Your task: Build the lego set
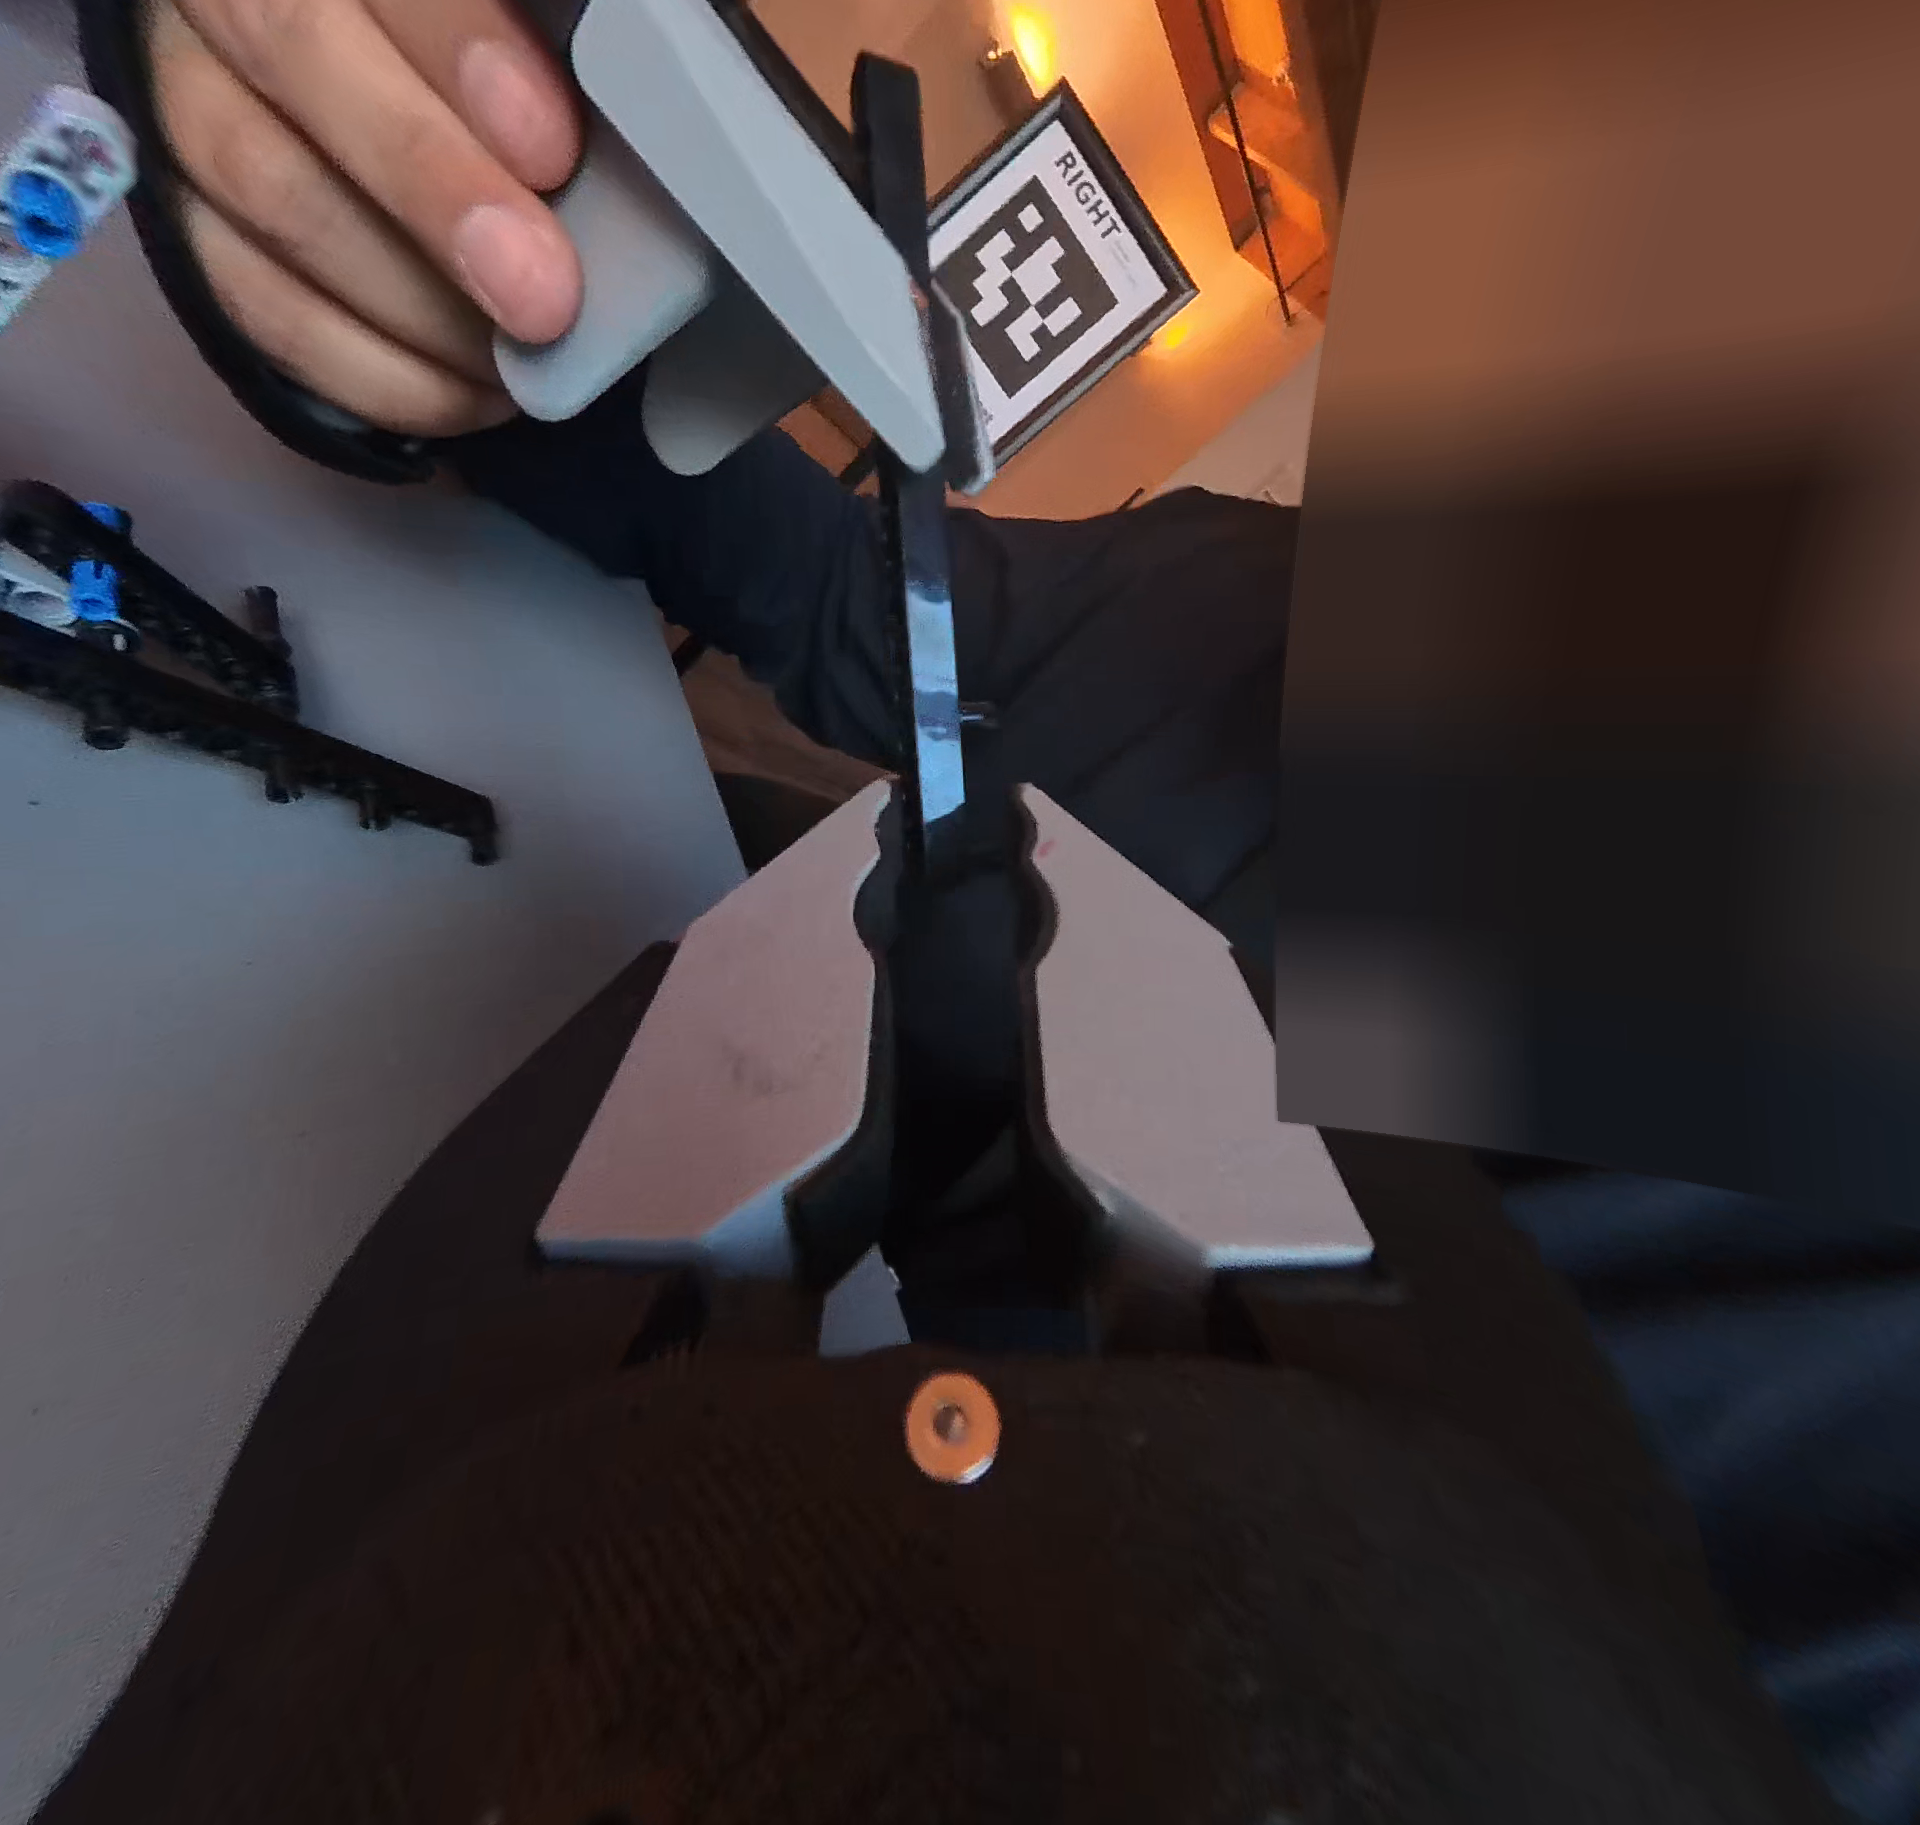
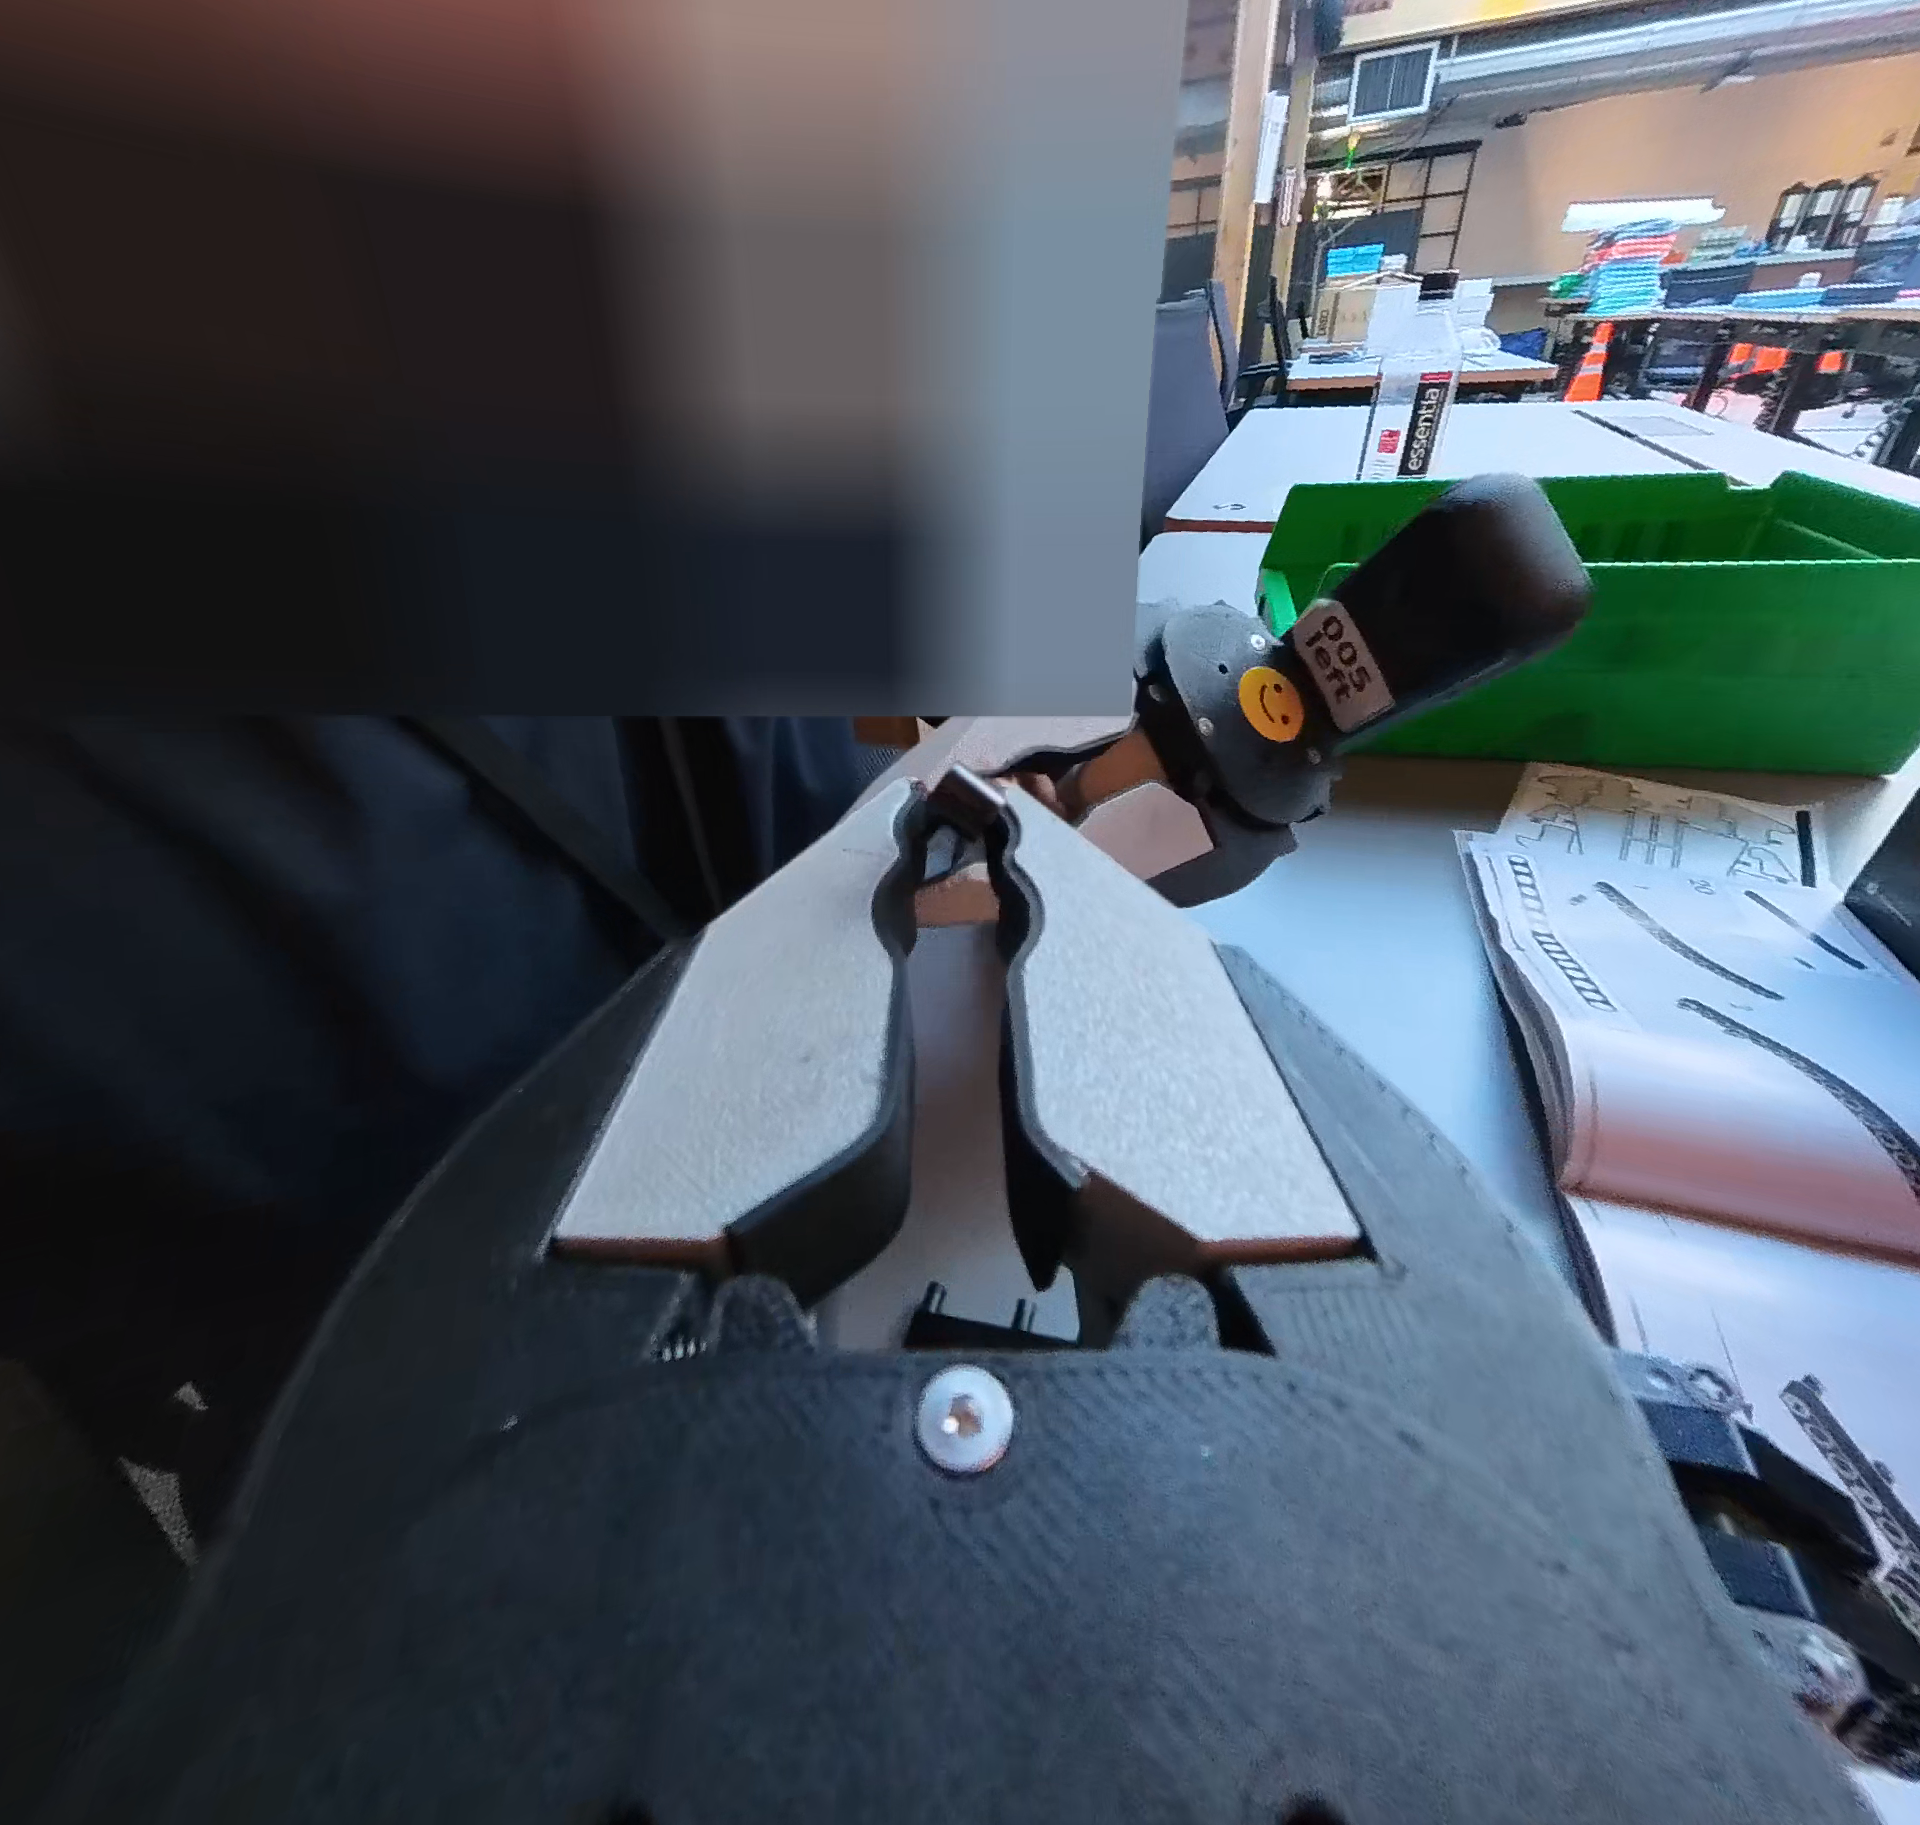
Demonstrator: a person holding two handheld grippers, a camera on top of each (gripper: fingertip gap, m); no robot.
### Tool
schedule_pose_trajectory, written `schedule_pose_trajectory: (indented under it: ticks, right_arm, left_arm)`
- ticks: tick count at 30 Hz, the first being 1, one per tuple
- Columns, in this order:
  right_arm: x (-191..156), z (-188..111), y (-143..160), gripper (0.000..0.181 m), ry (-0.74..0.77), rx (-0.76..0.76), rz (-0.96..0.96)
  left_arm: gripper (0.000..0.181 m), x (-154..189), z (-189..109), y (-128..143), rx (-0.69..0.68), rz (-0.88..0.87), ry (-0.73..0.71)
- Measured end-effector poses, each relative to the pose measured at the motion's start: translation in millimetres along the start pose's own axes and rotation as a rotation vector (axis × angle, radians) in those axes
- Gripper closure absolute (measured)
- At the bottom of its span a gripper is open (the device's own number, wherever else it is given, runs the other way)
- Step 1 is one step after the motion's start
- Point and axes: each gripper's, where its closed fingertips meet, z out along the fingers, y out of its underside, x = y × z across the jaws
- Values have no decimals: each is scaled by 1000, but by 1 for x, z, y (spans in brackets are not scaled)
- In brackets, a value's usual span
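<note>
A long thin black lego beam [image 1: 933, 653] runs upright in the left wrist view. My left gripper [image 1: 951, 825] is shut on its lower end. My right gripper [image 1: 948, 450], held by a hand [image 1: 343, 165], is shut on the same beam higher up. In the right wrist view my right gripper [image 2: 958, 811] pinches the beam's dark end [image 2: 966, 794] at its tips. The left gripper's black handle [image 2: 1455, 580] shows just beyond it. Both grippers are held off the table's edge, above a dark-clothed lap.
A black lego assembly with blue pins [image 1: 208, 684] lies on the grey table [image 1: 364, 944], and a white and blue part [image 1: 52, 196] lies farther back. An open instruction booklet [image 2: 1714, 996], a green bin [image 2: 1714, 653] and more black lego parts [image 2: 1849, 1526] are on the right. One gripper's finger ends stand about 5 centimeters off the other's.
</note>
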Motion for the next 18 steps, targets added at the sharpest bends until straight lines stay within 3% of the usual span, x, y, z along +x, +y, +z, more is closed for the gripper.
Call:
schedule_pose_trajectory:
  ticks: [9, 13, 18]
  right_arm:
    - [44, -14, -2, 162, 226, 17, 81]
    - [65, -19, 5, 165, 361, 7, 135]
    - [78, -27, 0, 166, 508, 78, 178]
  left_arm:
    - [167, -31, -37, -33, 222, 22, -232]
    - [167, -48, -55, -43, 256, 172, -470]
    - [168, -73, -58, -42, 155, 381, -815]
